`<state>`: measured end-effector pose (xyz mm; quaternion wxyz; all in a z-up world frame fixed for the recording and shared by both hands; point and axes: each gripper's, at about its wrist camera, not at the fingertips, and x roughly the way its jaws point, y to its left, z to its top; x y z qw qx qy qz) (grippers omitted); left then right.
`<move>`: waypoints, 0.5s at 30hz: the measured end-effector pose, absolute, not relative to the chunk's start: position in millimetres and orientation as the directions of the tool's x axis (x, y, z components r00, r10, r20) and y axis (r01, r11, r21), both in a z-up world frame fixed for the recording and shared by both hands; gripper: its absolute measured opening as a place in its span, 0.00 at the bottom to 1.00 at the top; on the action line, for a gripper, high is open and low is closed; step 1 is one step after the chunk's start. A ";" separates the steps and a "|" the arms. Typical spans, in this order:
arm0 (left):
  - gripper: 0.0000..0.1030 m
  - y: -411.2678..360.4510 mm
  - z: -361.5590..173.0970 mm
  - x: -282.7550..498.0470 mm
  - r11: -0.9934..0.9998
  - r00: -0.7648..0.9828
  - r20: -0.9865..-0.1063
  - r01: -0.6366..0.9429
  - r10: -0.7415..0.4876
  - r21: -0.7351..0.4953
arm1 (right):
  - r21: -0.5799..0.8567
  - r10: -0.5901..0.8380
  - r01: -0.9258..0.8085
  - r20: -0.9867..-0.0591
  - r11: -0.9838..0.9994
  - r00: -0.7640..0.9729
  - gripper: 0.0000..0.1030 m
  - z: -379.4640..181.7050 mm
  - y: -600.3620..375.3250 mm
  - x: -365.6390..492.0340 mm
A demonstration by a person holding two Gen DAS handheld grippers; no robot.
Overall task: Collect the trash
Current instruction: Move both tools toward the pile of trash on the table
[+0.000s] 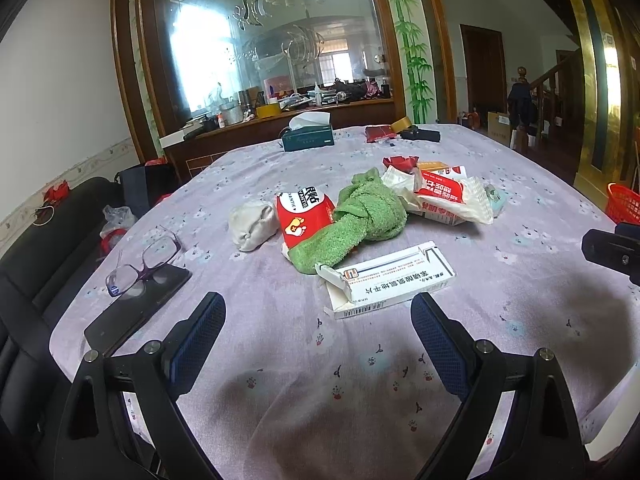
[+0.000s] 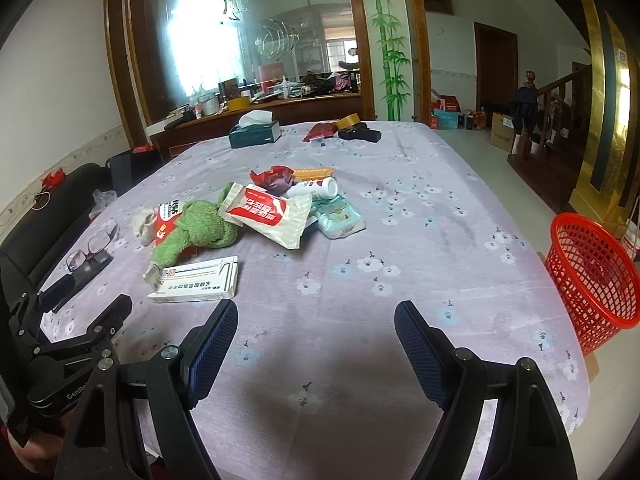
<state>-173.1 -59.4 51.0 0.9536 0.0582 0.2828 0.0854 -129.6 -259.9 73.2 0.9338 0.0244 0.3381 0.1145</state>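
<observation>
A white medicine box (image 1: 390,280) (image 2: 196,280) with a torn flap lies on the lilac tablecloth, nearest both grippers. Behind it lie a green sock (image 1: 356,220) (image 2: 192,236), a red-and-white wrapper (image 1: 304,218), a white wad (image 1: 252,224), a white-and-red snack bag (image 1: 444,196) (image 2: 272,216), a red crumpled wrapper (image 2: 272,178) and a tissue pack (image 2: 340,220). A red mesh basket (image 2: 592,276) stands on the floor right of the table. My left gripper (image 1: 318,324) is open and empty just short of the box. My right gripper (image 2: 316,334) is open and empty over bare cloth.
Glasses (image 1: 142,260) rest on a black phone (image 1: 136,308) at the left. A tissue box (image 1: 308,136), a tape roll (image 2: 350,122) and a black case (image 2: 360,134) sit at the far end. A black chair (image 1: 36,272) stands at the left edge.
</observation>
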 end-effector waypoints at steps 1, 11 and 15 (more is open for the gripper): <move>0.91 -59.2 50.4 -173.2 0.979 0.825 -0.530 -0.130 0.196 0.159 | 0.124 0.233 -0.200 -0.627 0.972 0.743 0.82 73.1 -259.4 -128.9; 0.91 -58.1 50.2 -173.0 0.979 0.824 -0.532 -0.130 0.196 0.159 | 0.113 0.247 -0.227 -0.626 0.967 0.740 0.82 77.4 -250.1 -124.7; 0.91 -56.0 48.5 -172.5 0.979 0.821 -0.536 -0.132 0.197 0.159 | 0.095 0.249 -0.245 -0.620 0.965 0.744 0.82 81.8 -244.8 -121.2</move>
